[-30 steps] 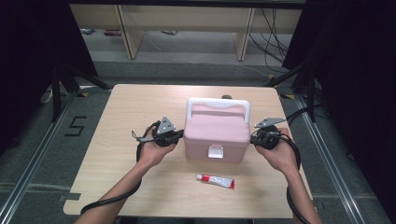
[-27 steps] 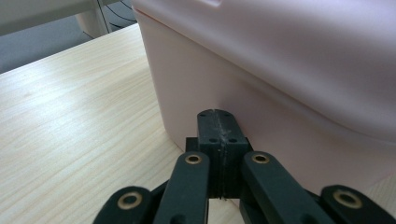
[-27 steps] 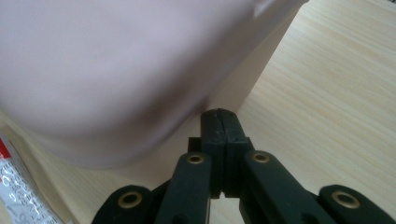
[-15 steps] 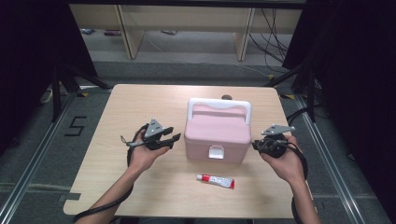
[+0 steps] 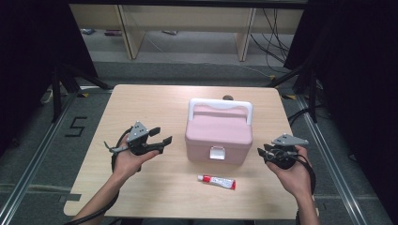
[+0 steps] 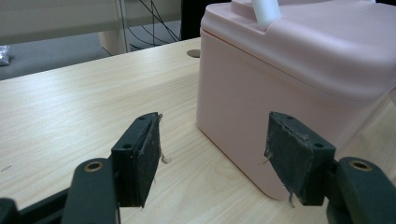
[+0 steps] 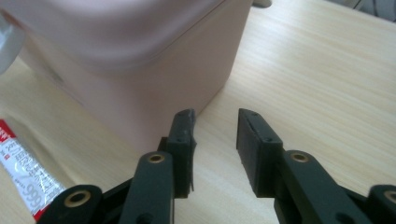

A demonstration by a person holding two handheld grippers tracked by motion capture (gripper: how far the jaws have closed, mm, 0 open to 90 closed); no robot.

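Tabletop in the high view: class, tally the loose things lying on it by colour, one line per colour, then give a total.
Pink: 1, the pink plastic box with a white handle
Red and white: 1, the small red-and-white tube
Total: 2

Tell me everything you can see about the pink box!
The pink box looks like smooth plastic with rounded corners. Its lid is shut, with a white handle standing up on top and a small pale latch on the front. It sits flat in the middle of the wooden table. Nothing grips it: both grippers are off to its sides, and a small tube lies in front.
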